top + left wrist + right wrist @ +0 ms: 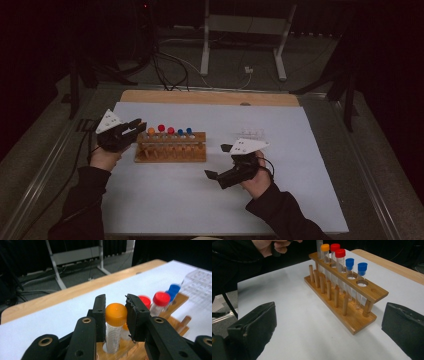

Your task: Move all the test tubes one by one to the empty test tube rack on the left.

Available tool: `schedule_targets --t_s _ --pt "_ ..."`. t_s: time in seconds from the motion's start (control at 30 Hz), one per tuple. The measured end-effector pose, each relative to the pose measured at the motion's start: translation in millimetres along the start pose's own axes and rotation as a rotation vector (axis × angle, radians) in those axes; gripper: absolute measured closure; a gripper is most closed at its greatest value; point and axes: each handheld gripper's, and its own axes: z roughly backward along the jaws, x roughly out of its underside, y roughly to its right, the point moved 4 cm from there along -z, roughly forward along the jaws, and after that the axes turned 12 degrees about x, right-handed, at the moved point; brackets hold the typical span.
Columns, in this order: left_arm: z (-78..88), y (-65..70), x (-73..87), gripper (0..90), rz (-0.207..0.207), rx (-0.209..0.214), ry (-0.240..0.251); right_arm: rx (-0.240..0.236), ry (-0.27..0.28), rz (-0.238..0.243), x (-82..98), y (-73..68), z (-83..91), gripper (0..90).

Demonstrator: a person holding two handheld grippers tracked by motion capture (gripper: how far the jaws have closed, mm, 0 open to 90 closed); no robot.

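1. Nearest the camera in the left gripper view we see the left tool (115, 312), its two black jaws clamped on either side of the orange-capped tube (114, 327), gripping right at the cap and the top of the barrel.
2. That tube stands at the lower middle of that frame, its foot in the end hole of the wooden rack (171, 147); in the high view the rack sits left of centre on the white table (280, 195).
3. We judge the tube light and stiff, a thin clear plastic barrel with a smooth wall that could slip if taken low; the ribbed cap gives the surer hold, and a straight, upright line through the hole would keep it from binding.
4. The rack looks like rigid wood, and light enough to shift if the tube drags sideways.
5. The right tool (218, 161) rests at the centre right of the high view with its jaws wide apart and nothing between them.
6. Red-capped tubes (337, 257) and blue-capped tubes (355, 271) stand in the same rack, so a tilted tube could knock a neighbour.
7. The only marking we can make out is a printed graduation scale down the orange-capped tube; its figures are too small to read, and we find no brand or label.
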Motion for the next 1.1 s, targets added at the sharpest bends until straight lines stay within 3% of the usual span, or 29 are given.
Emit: schedule_targets --t_s 0.4,0.67,0.8,0.97,1.1 --pt "-9.2 0.2 15.4 71.9 0.006 -0.005 -0.045 -0.007 -0.002 0.002 -0.3 -1.3 0.4 0.0" --pt "-7.2 0.2 17.6 71.8 0.003 -0.004 -0.045 -0.007 -0.006 0.002 0.0 -0.9 0.2 0.0" --pt "-5.5 -0.5 17.3 70.7 0.007 0.016 -0.053 -0.007 -0.005 0.004 -0.2 -1.3 0.4 0.0" --pt "10.6 1.3 10.0 53.5 0.009 0.019 -0.019 -0.007 -0.005 0.000 -0.3 -0.2 0.9 0.0" --pt "23.0 6.1 5.7 31.6 0.026 0.030 -0.014 -0.007 -0.003 0.000 -0.7 -0.4 1.5 0.0"
